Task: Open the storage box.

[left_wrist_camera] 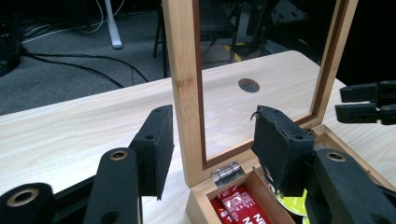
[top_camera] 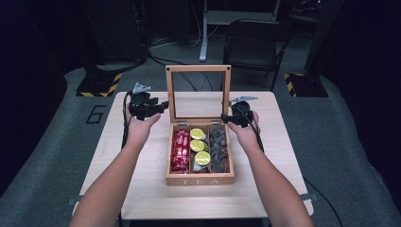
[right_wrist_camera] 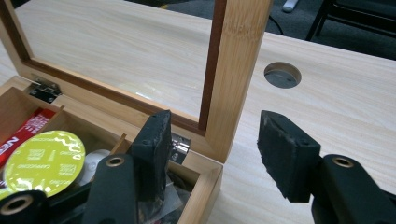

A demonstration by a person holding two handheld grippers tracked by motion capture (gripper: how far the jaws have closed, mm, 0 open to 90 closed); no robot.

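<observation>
High view: a wooden tea box [top_camera: 199, 178] sits near the middle of the table [top_camera: 142, 189], its glass-paned lid [top_camera: 198, 70] raised upright at the far side. The box holds three compartments: red packets [top_camera: 180, 151] at left, lime-topped capsules [top_camera: 198, 145] in the centre, dark wrapped pieces [top_camera: 219, 149] at right. The left gripper [top_camera: 161, 106] is at the lid's left upright, the right gripper [top_camera: 227, 119] at its right upright, one hand behind each.

Left gripper view: the fingers [left_wrist_camera: 156, 149] stand partly open, one either side of the lid's left frame post [left_wrist_camera: 184, 93]. The near pad is clear of the wood; whether the far pad touches cannot be told. A hinge [left_wrist_camera: 227, 171] sits at the post's foot, with the red packets [left_wrist_camera: 236, 205] below it.

Right gripper view: the fingers [right_wrist_camera: 287, 154] are partly open and straddle the lid's right frame post [right_wrist_camera: 236, 79] just above the box corner. Neither pad presses the wood; a gap shows on each side. A lime-topped capsule [right_wrist_camera: 44, 158] lies in the box at lower left. A round hole [right_wrist_camera: 282, 74] is cut in the table beyond the lid.
</observation>
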